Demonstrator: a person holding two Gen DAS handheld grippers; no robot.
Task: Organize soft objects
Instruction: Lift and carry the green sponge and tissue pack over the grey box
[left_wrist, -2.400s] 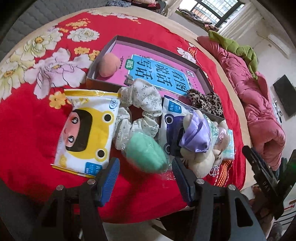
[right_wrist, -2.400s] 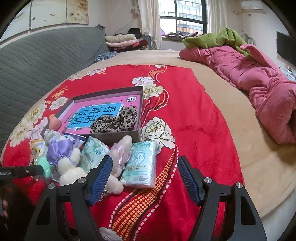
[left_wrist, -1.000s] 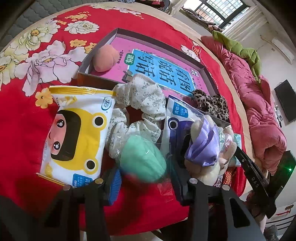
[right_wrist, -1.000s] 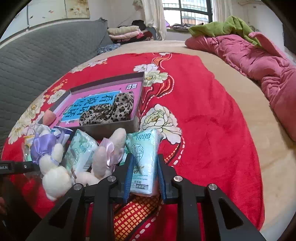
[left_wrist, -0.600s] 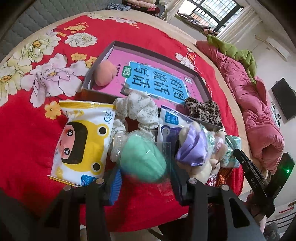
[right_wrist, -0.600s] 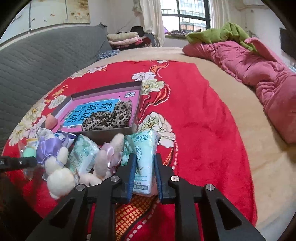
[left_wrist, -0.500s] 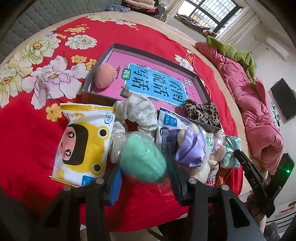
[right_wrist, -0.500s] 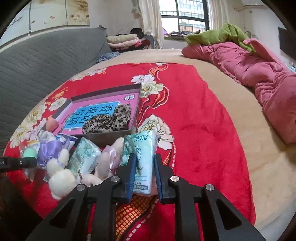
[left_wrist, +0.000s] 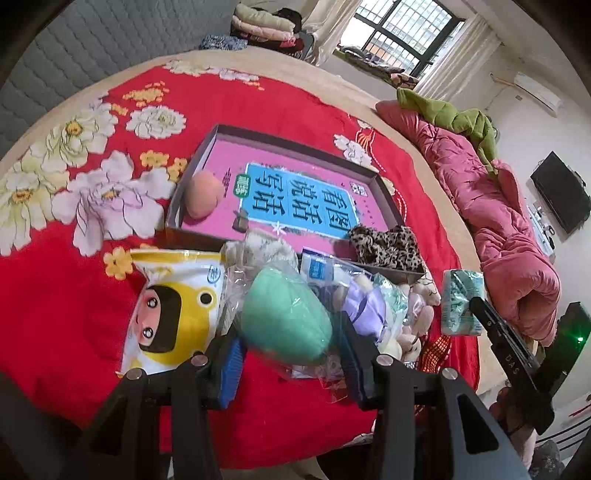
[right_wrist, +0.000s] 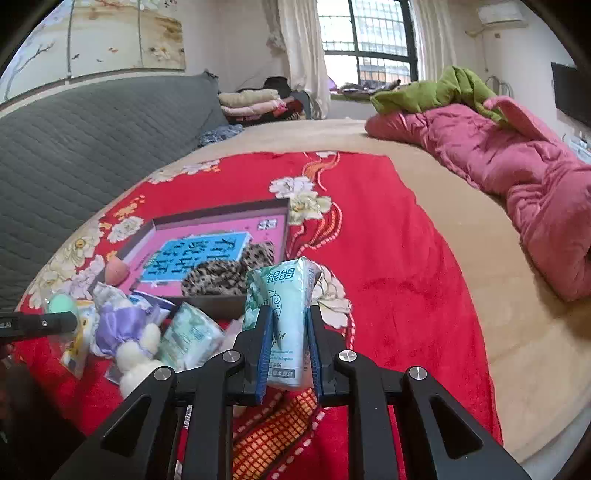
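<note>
My left gripper (left_wrist: 290, 356) is shut on a green sponge in clear wrap (left_wrist: 286, 317), held above the red blanket. My right gripper (right_wrist: 290, 352) is shut on a pale green tissue pack (right_wrist: 290, 314), lifted off the blanket; it also shows in the left wrist view (left_wrist: 461, 302). A shallow box with a pink and blue bottom (left_wrist: 291, 192) holds a peach sponge (left_wrist: 203, 195) and a leopard scrunchie (left_wrist: 388, 245). In front of the box lie a yellow wipes pack (left_wrist: 173, 314), a white scrunchie (left_wrist: 258, 247), a plush toy with a purple bow (right_wrist: 123, 330) and another tissue pack (right_wrist: 190, 338).
The red floral blanket (right_wrist: 388, 258) covers a beige bed. A pink quilt (right_wrist: 517, 170) with a green cloth on it lies at the right. A grey quilted headboard (right_wrist: 92, 129) is at the left. Folded clothes (right_wrist: 251, 101) sit far back by the window.
Both grippers closed from open, the left on the green sponge and the right on the tissue pack. Both have since lifted their objects off the blanket and risen.
</note>
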